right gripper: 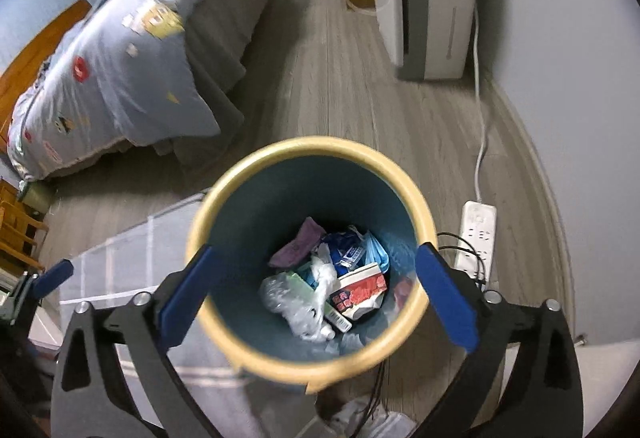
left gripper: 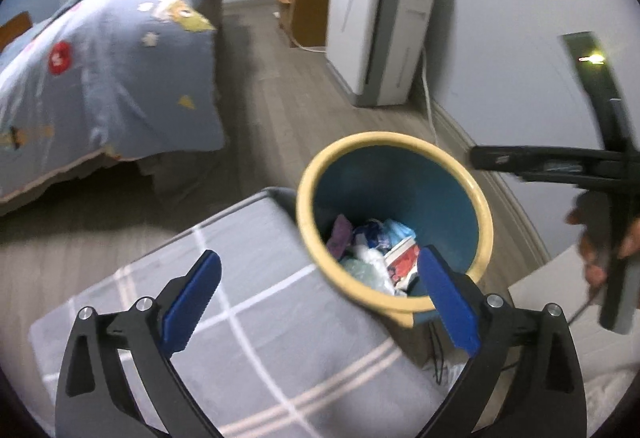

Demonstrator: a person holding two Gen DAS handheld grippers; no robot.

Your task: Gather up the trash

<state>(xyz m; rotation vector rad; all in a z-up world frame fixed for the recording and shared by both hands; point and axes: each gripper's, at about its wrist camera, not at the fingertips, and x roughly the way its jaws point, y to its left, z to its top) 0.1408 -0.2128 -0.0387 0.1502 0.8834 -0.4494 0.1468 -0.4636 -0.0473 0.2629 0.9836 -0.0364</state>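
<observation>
The left gripper (left gripper: 320, 298) is seen with its blue, ridged pads spread wide and nothing between them, above the grey checked cushion (left gripper: 240, 338), a soft padded block with pale stripes. Just right of that cushion's edge stands the trash bin (right gripper: 224, 206), a round tapered tub with a cream rim and smooth teal wall. The trash (right gripper: 320, 286) lies at its bottom: crinkled clear plastic, a purple scrap, a blue bag, a red printed carton. The right gripper (right gripper: 316, 294) is held over the bin mouth, jaws fully parted and empty. A release seems complete; both tools are best lifted straight, so the rim is not knocked.
</observation>
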